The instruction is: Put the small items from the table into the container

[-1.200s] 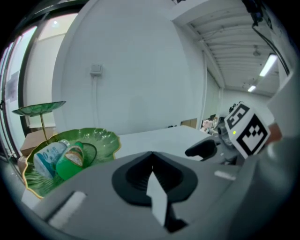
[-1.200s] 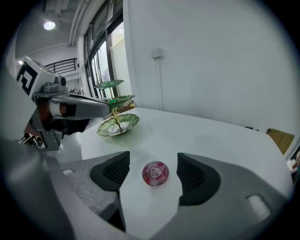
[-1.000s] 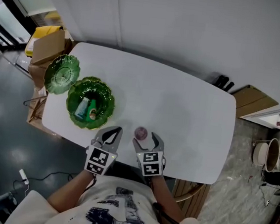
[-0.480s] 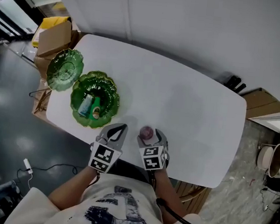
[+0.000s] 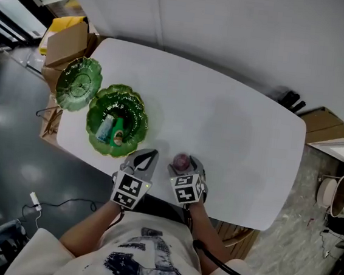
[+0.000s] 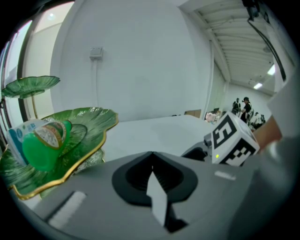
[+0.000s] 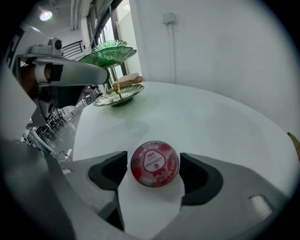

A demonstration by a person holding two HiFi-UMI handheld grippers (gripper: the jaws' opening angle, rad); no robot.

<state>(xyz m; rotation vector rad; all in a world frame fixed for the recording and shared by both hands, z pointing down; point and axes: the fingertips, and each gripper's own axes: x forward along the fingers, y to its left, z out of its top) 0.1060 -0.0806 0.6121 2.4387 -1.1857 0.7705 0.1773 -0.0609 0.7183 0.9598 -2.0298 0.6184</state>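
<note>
Right gripper (image 5: 182,165) is straddling the red cup (image 7: 154,163), jaws apart, hugging its sides; centre it, then squeeze gently. Left gripper (image 6: 152,174), jaws together and empty, is hovering beside the bowl (image 6: 98,121).

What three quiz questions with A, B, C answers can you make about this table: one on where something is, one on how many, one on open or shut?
1. Where is the red-lidded cup?
A. In a green dish
B. On the table, between the right gripper's jaws
C. On the floor

2. How many green leaf dishes are there?
A. One
B. Two
C. Four

3. How do the left gripper's jaws stand?
A. Together, with nothing between them
B. Wide apart
C. Shut on a bottle

Answers:
1. B, as the right gripper view shows the cup on the white top with a jaw at each side.
2. B, as the head view shows a small dish and a big dish.
3. A, as the left gripper view shows the jaws meeting, empty.
</note>
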